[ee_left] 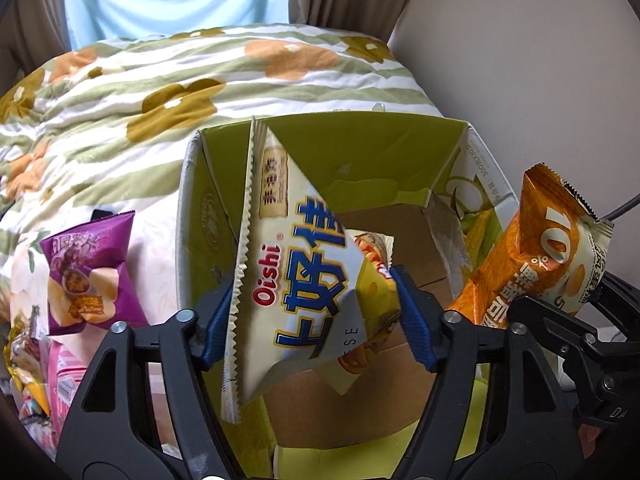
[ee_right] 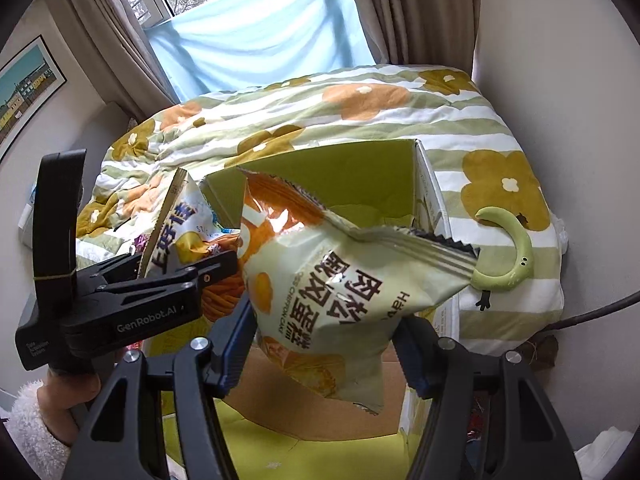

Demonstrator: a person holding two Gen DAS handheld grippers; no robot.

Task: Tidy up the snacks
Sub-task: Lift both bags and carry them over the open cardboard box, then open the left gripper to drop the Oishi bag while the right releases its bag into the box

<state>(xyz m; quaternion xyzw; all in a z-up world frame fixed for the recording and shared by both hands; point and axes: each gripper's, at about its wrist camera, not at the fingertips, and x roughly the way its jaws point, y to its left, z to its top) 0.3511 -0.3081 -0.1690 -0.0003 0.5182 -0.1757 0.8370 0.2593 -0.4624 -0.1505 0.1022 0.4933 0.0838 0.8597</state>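
A white Oishi snack bag [ee_left: 304, 280] hangs tilted between the blue pads of my left gripper [ee_left: 314, 320]. The jaws stand wide and the pads do not seem to press it; its upper print is blurred. It is over an open cardboard box [ee_left: 360, 120] with a green lining and a bare brown bottom. My right gripper [ee_right: 324, 352] is shut on a pale green and orange cake bag [ee_right: 348, 288], held over the same box [ee_right: 424, 184]. In the left wrist view that cake bag [ee_left: 536, 264] shows at the right. The left gripper [ee_right: 216, 268] appears at the left of the right wrist view.
The box sits on a bed with a flowered, green-striped quilt [ee_left: 140, 92]. A purple snack bag [ee_left: 86, 276] and several more packets [ee_left: 28, 368] lie left of the box. A green hook-shaped toy [ee_right: 520, 248] lies to its right. A hand in a white fleece sleeve [ee_right: 36, 420] holds the left gripper.
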